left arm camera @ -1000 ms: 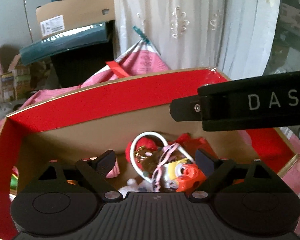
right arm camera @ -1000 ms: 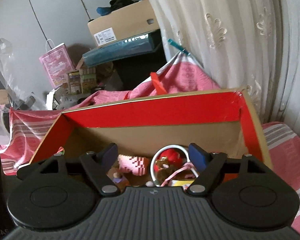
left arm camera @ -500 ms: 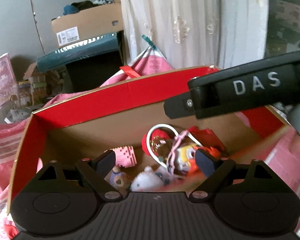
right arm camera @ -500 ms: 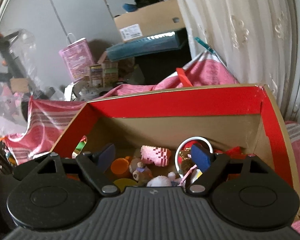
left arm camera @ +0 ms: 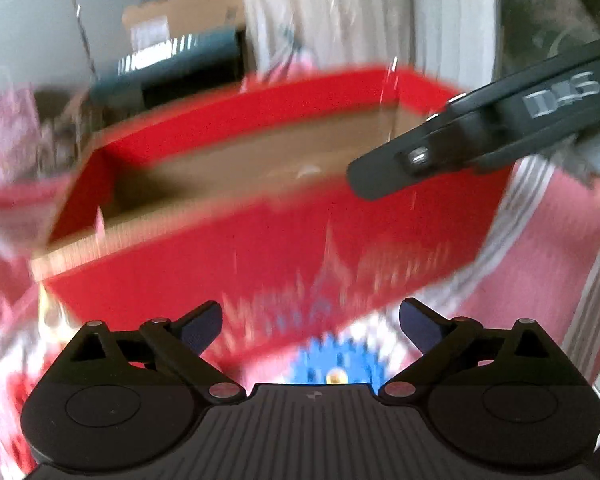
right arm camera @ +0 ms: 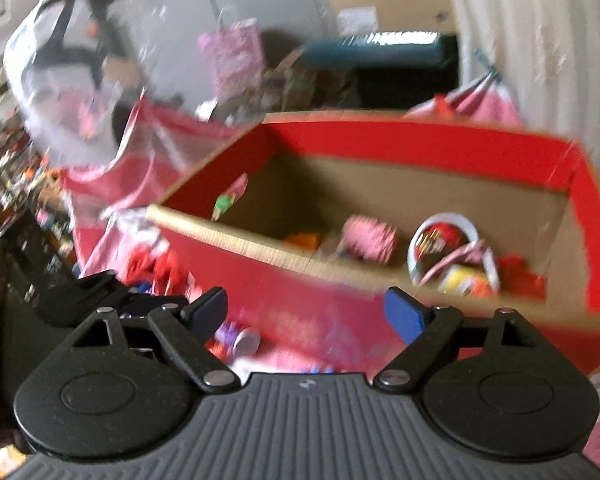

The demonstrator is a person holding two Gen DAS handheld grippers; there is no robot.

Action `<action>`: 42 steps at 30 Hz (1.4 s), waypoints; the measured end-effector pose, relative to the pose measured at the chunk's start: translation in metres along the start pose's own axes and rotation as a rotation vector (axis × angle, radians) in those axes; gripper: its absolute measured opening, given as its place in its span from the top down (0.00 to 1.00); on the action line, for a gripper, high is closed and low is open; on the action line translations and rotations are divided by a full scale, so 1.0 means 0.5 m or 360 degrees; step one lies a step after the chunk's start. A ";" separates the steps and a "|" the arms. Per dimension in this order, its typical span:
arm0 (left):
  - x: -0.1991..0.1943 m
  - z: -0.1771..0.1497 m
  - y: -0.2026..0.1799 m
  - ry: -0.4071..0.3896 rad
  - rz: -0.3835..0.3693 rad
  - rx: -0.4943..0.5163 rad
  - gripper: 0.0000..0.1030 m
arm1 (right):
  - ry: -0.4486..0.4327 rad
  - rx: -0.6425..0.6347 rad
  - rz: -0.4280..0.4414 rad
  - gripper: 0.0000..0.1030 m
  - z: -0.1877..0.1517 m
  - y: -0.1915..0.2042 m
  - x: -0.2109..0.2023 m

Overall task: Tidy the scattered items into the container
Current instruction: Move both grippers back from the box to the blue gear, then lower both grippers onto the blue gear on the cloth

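Observation:
Both views are blurred by motion. A red cardboard box (left arm camera: 260,264) with a brown inside fills the left wrist view; in the right wrist view the box (right arm camera: 340,276) holds several toys, among them a pink block (right arm camera: 370,238) and a white ring (right arm camera: 452,248). My left gripper (left arm camera: 310,322) is on the near side of the box, its jaws opening with nothing between them, and a blue toothed toy (left arm camera: 336,362) lies on the cloth just below. My right gripper (right arm camera: 304,312) is open and empty in front of the box, above small scattered toys (right arm camera: 240,338). The right gripper's black arm (left arm camera: 480,136) crosses the left wrist view.
A pink striped cloth (left arm camera: 540,280) covers the surface around the box. A white curtain (left arm camera: 360,12) hangs behind. At the back stand a cardboard carton (right arm camera: 388,8), a teal tray (right arm camera: 376,46) and a pink gift bag (right arm camera: 232,50). More red toys (right arm camera: 156,264) lie left of the box.
Both grippers have pulled back out of the box to its near side. The box's inside, seen close before, now lies farther off, and toys on the cloth have come into view.

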State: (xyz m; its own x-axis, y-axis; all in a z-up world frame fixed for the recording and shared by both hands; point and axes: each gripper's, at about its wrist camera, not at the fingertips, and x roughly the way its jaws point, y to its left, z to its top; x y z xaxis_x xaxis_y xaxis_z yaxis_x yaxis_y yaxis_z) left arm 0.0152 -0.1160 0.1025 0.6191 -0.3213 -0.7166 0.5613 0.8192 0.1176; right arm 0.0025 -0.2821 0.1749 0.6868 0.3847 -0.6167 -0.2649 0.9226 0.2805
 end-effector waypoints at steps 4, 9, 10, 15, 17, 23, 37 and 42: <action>0.072 -0.085 -0.001 0.0160 -0.0031 -0.0051 0.02 | 0.0215 0.0124 0.0045 0.25 -0.082 0.003 0.082; 0.155 -0.161 -0.026 0.0298 -0.0026 0.0019 0.02 | 0.0380 0.0304 -0.0078 0.36 -0.168 -0.036 0.195; 0.168 -0.169 -0.028 0.0312 -0.0034 0.0016 0.02 | 0.0402 0.0334 -0.0099 0.36 -0.178 -0.046 0.212; 0.227 -0.183 -0.036 0.0352 -0.0074 -0.0013 0.02 | 0.0470 0.0454 -0.0129 0.36 -0.247 -0.079 0.274; 0.242 -0.182 -0.038 0.0361 -0.0083 -0.0004 0.02 | 0.0490 0.0474 -0.0141 0.36 -0.261 -0.090 0.293; 0.287 -0.181 -0.049 0.0374 -0.0072 0.0061 0.02 | 0.0487 0.0502 -0.0111 0.36 -0.275 -0.108 0.308; 0.305 -0.185 -0.025 0.0414 -0.0069 -0.0054 0.01 | 0.0491 0.0455 -0.0102 0.33 -0.266 -0.107 0.321; 0.318 -0.197 -0.019 0.0444 -0.0096 -0.0083 0.00 | 0.0490 0.0472 -0.0105 0.38 -0.266 -0.091 0.335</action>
State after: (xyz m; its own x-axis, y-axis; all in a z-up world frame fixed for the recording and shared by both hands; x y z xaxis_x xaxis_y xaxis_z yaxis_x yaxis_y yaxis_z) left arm 0.0542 -0.1280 -0.0800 0.4066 -0.2332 -0.8834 0.5590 0.8283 0.0387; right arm 0.0396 -0.2559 -0.0392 0.4500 0.3571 -0.8185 0.0096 0.9146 0.4042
